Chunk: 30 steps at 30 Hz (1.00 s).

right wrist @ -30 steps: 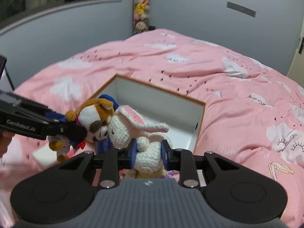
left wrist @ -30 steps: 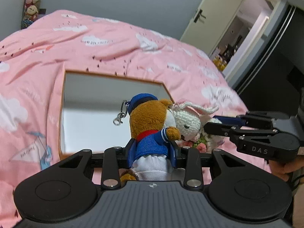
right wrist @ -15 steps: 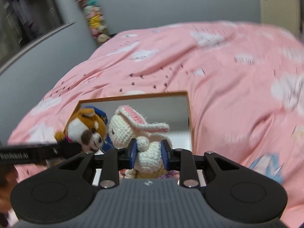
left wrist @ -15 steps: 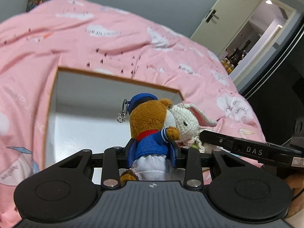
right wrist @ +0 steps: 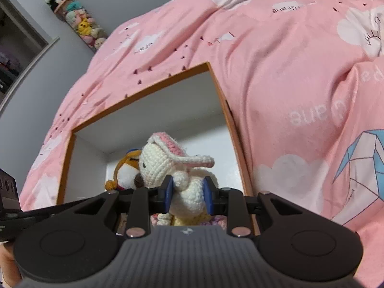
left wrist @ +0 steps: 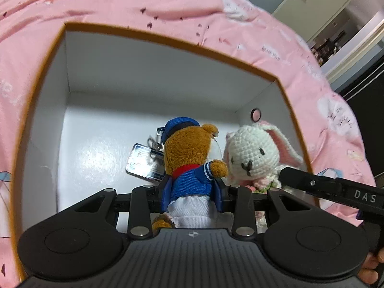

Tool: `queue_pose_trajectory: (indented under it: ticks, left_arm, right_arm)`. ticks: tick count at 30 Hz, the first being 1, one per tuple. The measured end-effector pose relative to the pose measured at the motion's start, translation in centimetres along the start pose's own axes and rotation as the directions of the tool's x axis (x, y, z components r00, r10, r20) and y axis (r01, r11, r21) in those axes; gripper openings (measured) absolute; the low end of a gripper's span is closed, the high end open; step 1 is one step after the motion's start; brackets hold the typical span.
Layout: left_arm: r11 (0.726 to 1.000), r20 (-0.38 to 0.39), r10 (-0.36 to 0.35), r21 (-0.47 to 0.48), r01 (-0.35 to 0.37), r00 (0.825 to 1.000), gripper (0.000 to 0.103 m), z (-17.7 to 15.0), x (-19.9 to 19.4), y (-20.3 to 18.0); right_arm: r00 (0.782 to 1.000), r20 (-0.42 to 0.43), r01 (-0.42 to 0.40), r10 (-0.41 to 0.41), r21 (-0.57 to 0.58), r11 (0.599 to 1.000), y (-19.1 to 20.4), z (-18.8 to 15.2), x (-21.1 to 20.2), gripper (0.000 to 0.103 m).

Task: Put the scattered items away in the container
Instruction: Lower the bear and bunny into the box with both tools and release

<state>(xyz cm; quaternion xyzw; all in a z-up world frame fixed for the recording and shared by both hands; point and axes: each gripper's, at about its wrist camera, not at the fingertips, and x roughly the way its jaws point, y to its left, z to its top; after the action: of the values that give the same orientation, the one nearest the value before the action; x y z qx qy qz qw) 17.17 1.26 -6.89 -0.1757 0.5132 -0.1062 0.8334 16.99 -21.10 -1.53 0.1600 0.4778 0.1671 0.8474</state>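
My left gripper (left wrist: 192, 192) is shut on a brown plush bear (left wrist: 189, 158) with a blue cap and blue jacket, held inside the open white box (left wrist: 100, 72) with an orange rim. My right gripper (right wrist: 188, 193) is shut on a white crocheted bunny (right wrist: 165, 162) with pink ears, held over the box (right wrist: 168, 103). The bunny (left wrist: 252, 156) sits right beside the bear in the left wrist view, touching it. The bear's face (right wrist: 127, 175) shows behind the bunny in the right wrist view. A shiny tag (left wrist: 144, 163) lies on the box floor behind the bear.
The box rests on a bed with a pink cloud-print duvet (right wrist: 288, 60). A column of hanging plush toys (right wrist: 79, 24) is on the far wall. An open doorway (left wrist: 348, 24) lies beyond the bed.
Both grippers have moved forward and down, carrying the bear and the bunny from in front of the box to inside its opening. The box now fills both views.
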Motion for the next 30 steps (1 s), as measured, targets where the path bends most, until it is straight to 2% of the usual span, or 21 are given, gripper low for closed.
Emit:
queue_pose_trajectory:
  ticks: [6,14,19,24,30]
  left_arm:
    - [1.0,-0.051,-0.028,-0.007,0.028,0.998,0.04,-0.5,1.9,-1.3]
    - [0.997,-0.077,-0.062,-0.044,0.059,0.995,0.04,-0.6,3.1,-2.0]
    - [0.999,-0.095,-0.025,-0.033,0.022,0.995,0.04,-0.6,3.7,-2.9]
    - [1.0,-0.133,0.027,0.004,-0.027,0.991,0.04,-0.6,4.4,-3.7]
    - [0.999,-0.138,0.038,0.009,-0.038,0.99,0.043,-0.5,3.5,-3.1]
  right_arm:
    - [0.998,0.0,0.055,-0.055,0.007,0.998,-0.3,-0.1,0.5,0.03]
    - [0.997,0.028,0.067,-0.066,-0.047,0.997,0.1,-0.1,-0.9,0.04]
    - [0.992,0.095,0.086,-0.078,-0.082,0.993,-0.1,0.0,-2.6,0.039]
    - [0.992,0.104,0.077,-0.069,-0.076,0.994,-0.3,-0.1,-2.9,0.04]
    - [0.992,0.107,0.073,-0.062,-0.102,0.992,-0.2,-0.6,-3.0,0.04]
